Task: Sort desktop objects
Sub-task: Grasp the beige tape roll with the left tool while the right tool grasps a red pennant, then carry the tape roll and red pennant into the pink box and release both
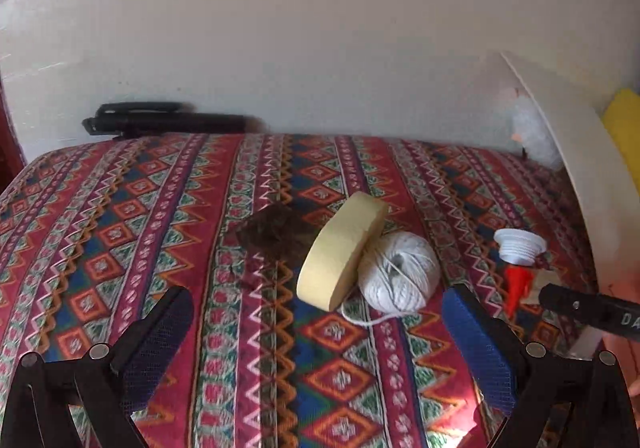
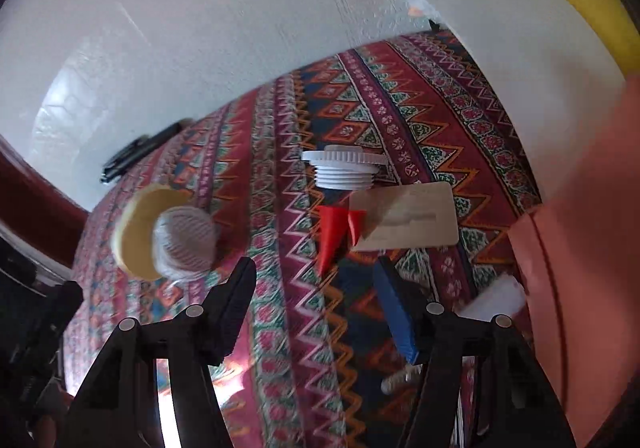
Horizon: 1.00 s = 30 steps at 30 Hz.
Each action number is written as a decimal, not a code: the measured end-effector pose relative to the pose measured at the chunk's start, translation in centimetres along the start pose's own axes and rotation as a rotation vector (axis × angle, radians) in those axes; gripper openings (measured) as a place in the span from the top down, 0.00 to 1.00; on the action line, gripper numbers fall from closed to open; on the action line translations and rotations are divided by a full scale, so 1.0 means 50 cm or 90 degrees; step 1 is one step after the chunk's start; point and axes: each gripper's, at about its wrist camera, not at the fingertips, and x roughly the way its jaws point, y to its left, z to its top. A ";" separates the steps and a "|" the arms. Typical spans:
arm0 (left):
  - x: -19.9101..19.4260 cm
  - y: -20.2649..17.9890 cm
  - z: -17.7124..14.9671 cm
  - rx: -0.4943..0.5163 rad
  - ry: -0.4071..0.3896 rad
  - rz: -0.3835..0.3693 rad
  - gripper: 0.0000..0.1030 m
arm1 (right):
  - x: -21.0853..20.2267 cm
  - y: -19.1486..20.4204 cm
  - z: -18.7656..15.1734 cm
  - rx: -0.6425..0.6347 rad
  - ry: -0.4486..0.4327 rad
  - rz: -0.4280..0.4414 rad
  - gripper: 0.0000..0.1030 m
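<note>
Small desktop objects sit in two loose clusters on a patterned red tablecloth (image 1: 160,207). Taking the ball of white string (image 1: 400,272) as landmark: a roll of masking tape (image 1: 340,248) leans on edge against its left side, apparently propped there. Well to its right lie a white threaded plastic plug (image 2: 344,167), two red cones (image 2: 334,236) and a tan card (image 2: 408,219), overlapping. Both the left gripper (image 1: 320,328) and the right gripper (image 2: 316,296) hover with fingers spread wide, holding nothing, the right aimed at the cones. Only "DA" is legible, on the right gripper's arm.
</note>
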 end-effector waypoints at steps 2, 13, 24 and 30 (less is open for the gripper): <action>0.059 -0.009 0.014 0.028 0.011 0.000 0.01 | 0.055 0.000 0.013 -0.007 0.001 -0.034 0.38; 0.020 -0.008 0.007 -0.010 0.022 -0.060 0.76 | -0.019 -0.029 -0.013 0.025 -0.020 0.092 0.64; -0.301 -0.119 -0.145 0.016 -0.037 -0.030 0.76 | -0.384 -0.009 -0.203 -0.064 -0.080 0.170 0.64; -0.475 -0.182 -0.230 0.033 -0.069 -0.013 0.76 | -0.549 -0.028 -0.301 -0.112 -0.156 0.170 0.64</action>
